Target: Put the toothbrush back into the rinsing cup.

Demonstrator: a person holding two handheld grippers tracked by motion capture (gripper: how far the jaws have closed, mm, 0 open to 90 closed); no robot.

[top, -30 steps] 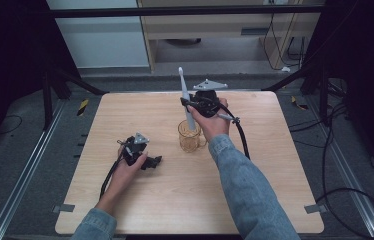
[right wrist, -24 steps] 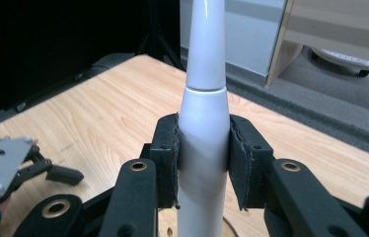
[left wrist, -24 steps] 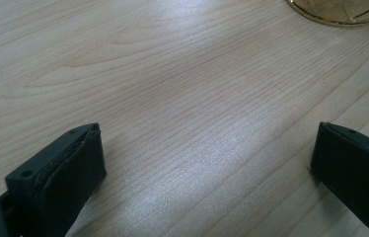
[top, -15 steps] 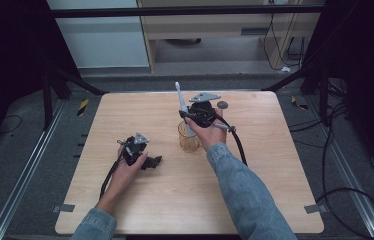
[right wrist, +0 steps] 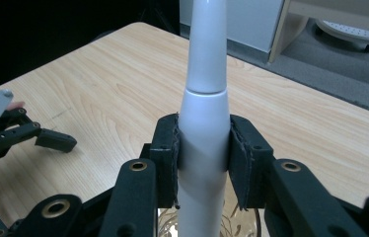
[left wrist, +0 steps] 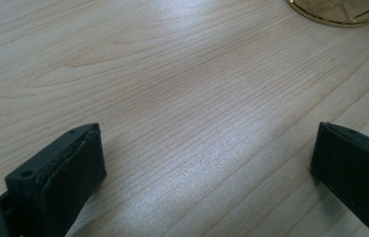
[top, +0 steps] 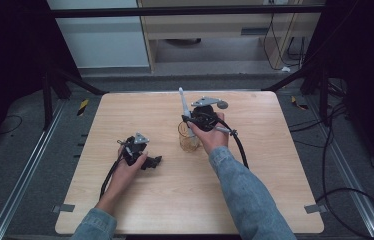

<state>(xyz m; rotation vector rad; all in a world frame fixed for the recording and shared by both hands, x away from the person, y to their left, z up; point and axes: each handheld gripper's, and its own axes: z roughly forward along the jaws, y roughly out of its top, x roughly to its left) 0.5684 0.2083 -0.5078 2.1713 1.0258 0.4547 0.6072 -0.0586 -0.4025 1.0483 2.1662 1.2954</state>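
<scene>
Resting low on the worktop (top: 125,210), my left claw (top: 151,162) sits nearest me, its jaws spread wide apart with nothing between them. The left gripper view shows this plainly: bare wood grain runs between the two black jaws, and at the top edge I catch the gold rim of the wire cup (left wrist: 343,12). From the high view I can see my left hand (top: 130,167) wrapped round that tool, its cable trailing back toward me.

Farther out, near the middle of the worktop, my right claw (top: 189,121) is clamped on a white handle (right wrist: 203,128). The right gripper view shows both pads pressed against its thick lower part, the slimmer upper part rising past the top of that view; below the jaws I glimpse the cup's wire. That view also catches my left claw off at its left edge. The high view shows the handle tilted, its upper end leaning away from me, and the cup (top: 188,140) standing just beside my right hand (top: 211,135). I cannot tell whether the handle's lower end sits inside the cup.
</scene>
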